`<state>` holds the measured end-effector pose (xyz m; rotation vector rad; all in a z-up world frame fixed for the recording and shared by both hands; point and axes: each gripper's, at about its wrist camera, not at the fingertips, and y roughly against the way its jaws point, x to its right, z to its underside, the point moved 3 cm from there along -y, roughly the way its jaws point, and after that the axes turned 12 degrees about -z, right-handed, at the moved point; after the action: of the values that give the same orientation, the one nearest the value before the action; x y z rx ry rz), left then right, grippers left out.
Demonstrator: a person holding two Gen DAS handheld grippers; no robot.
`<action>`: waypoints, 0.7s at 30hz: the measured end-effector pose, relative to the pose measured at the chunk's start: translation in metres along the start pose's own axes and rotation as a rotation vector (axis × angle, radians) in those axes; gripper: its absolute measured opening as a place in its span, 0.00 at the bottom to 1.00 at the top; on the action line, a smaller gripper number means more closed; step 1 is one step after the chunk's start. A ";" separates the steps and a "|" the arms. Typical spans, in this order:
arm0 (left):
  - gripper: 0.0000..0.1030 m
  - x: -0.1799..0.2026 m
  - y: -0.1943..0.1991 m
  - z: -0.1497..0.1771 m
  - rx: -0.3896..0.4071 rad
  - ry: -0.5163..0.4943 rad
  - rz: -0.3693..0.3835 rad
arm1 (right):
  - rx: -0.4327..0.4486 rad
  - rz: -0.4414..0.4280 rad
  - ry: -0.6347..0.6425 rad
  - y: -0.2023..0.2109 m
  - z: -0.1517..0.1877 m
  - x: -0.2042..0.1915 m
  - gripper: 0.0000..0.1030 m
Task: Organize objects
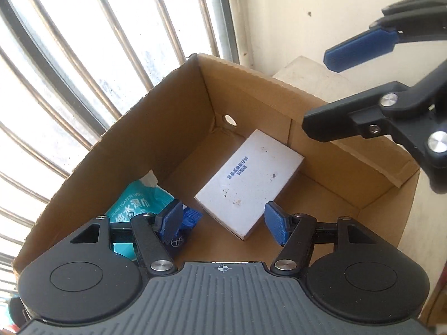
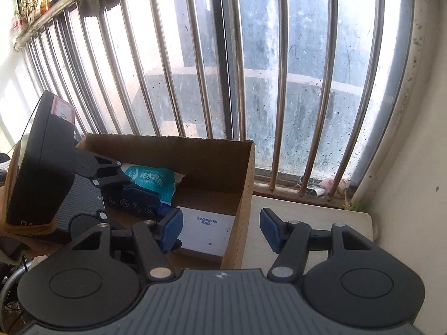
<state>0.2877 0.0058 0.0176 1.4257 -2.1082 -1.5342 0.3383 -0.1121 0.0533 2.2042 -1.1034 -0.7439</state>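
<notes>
An open cardboard box (image 1: 178, 117) holds a white flat carton (image 1: 248, 184) with blue print, a teal wet-wipes pack (image 1: 134, 203) and a dark blue packet (image 1: 187, 223). My left gripper (image 1: 223, 223) is open and empty, hovering over the box above the white carton's near corner. My right gripper (image 2: 220, 229) is open and empty, above the box's right wall (image 2: 240, 212); it shows in the left wrist view (image 1: 335, 89) at upper right. The white carton (image 2: 206, 231), wipes pack (image 2: 151, 181) and the left gripper body (image 2: 56, 178) show in the right wrist view.
A barred window (image 2: 223, 69) runs behind the box. A pale table top (image 2: 313, 223) lies right of the box, next to a cream wall (image 2: 413, 167). Debris sits on the sill (image 2: 321, 187). Plants stand on a far ledge (image 2: 33, 0).
</notes>
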 end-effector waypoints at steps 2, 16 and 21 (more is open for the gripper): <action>0.68 0.011 -0.025 -0.022 0.003 -0.119 -0.006 | -0.024 0.030 -0.007 -0.012 0.002 0.005 0.63; 0.45 0.039 -0.058 -0.034 0.114 -0.398 -0.068 | -0.001 -0.087 -0.140 -0.067 0.021 0.039 0.36; 0.42 0.036 -0.060 -0.037 0.106 -0.454 -0.100 | -0.001 -0.068 -0.073 -0.066 0.022 0.032 0.36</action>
<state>0.3265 -0.0460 -0.0275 1.3288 -2.4289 -1.9672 0.3740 -0.1107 -0.0143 2.2388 -1.0674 -0.8600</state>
